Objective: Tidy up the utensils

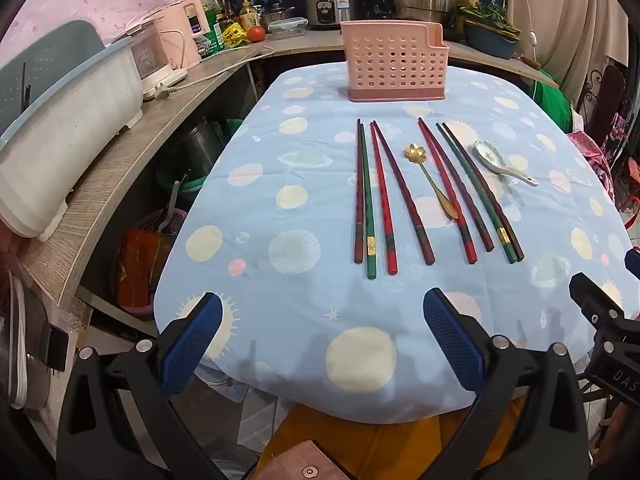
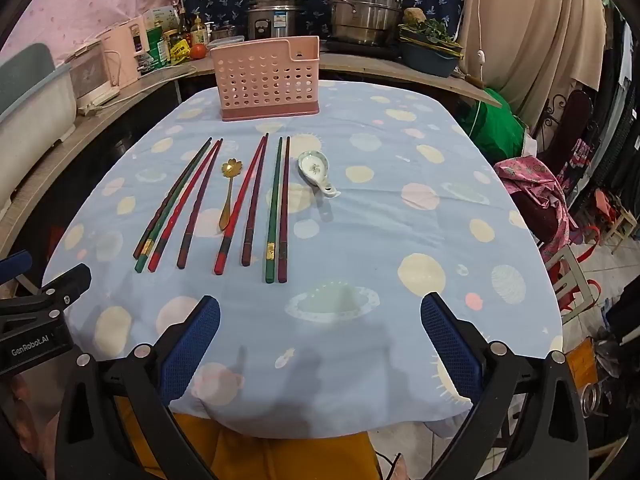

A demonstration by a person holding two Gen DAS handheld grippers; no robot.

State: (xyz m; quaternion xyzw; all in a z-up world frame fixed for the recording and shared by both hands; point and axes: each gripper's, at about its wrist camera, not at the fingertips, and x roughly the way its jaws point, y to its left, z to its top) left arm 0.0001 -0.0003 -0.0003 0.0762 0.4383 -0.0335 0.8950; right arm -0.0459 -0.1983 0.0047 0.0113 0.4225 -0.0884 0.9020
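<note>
Left wrist view: table covered by a soft pale-blue cloth [image 1: 312, 184] printed with cream discs, ringed planets and suns, slightly rumpled at the near edge. At its far end stands a pink plastic caddy [image 1: 394, 62], rectangular, walls perforated with rows of round holes, darker pink base, one taller partition at the right; it appears empty from here. On the cloth between caddy and tongs lie eight long slim chopsticks [image 1: 400, 196] in glossy lacquer (dark red, bright red, green with a gold band), tapered tips toward the caddy, fanned in four loose pairs. A white ceramic soup spoon [image 1: 496, 162], glazed, faint pattern in the bowl, lies to the right of the last pair, not touching it. A thin gold metal spoon [image 1: 430, 178] with a flower-shaped bowl lies between the second and third pairs, its handle end touching or overlapping a red stick. Left tongs [image 1: 322, 336]: black frame, blue ribbed pads, spread wide, nothing between them, hovering over the near table edge, well short of the chopstick butts. Right wrist view: right tongs [image 2: 320, 338] likewise spread wide and empty, over the near edge; utensils lie ahead and to the left, caddy beyond them.
</note>
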